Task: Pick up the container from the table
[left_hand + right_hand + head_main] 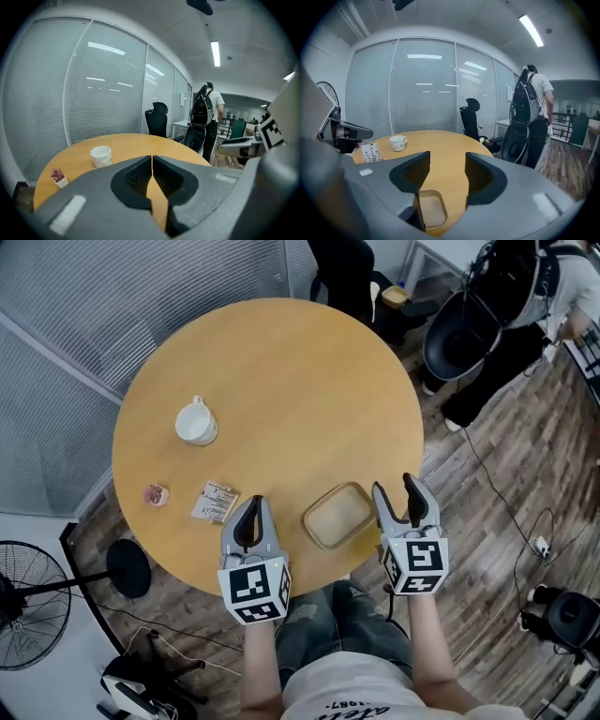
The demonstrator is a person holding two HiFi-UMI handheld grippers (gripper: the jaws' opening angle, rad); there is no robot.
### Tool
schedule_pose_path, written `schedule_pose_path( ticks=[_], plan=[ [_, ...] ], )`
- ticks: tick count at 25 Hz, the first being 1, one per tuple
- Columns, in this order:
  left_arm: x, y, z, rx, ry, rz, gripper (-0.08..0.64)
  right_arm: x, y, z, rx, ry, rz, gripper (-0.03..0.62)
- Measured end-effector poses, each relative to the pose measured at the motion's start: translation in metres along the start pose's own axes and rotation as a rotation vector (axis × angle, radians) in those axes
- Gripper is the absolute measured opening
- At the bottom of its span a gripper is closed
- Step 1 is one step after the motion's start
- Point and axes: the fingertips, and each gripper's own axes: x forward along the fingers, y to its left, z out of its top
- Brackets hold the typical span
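Container (pixel 337 515): shallow, tan, rounded-rectangular, at near edge of round wooden table (pixel 281 362), between both grippers, untouched. Left gripper (pixel 255 504): jaws closed together, nothing held. Right gripper (pixel 395 486): jaws wide apart, empty, just beside container. White cup (pixel 196 422) well apart; printed packet (pixel 215 502), perhaps a sachet.

Both of your grippers are held out in front of you, side by side, one closed and one wide.

Your left gripper (pixel 255 505) has its jaws brought together, the tips meeting with only a thin slit below them. Your right gripper (pixel 394 486) has its jaws clearly apart. Both point forward and tilt somewhat downward, roughly parallel. The left marker cube (pixel 254 589) and right marker cube (pixel 415 566) face up toward you. Your left forearm (pixel 261 652) and right forearm (pixel 427 643) run straight back to your body.
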Motion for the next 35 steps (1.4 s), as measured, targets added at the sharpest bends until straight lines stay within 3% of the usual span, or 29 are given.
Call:
schedule_pose_path(
  ticks=[12,35],
  plan=[
    [0.028,-0.001,-0.044,0.004,0.117,-0.069,0.002,0.018,-0.001,-0.052,0.017,0.124,-0.044,0.242],
    [0.04,-0.004,-0.1,-0.021,0.24,-0.089,0.002,0.036,0.005,-0.138,0.059,0.322,-0.009,0.207]
  ],
)
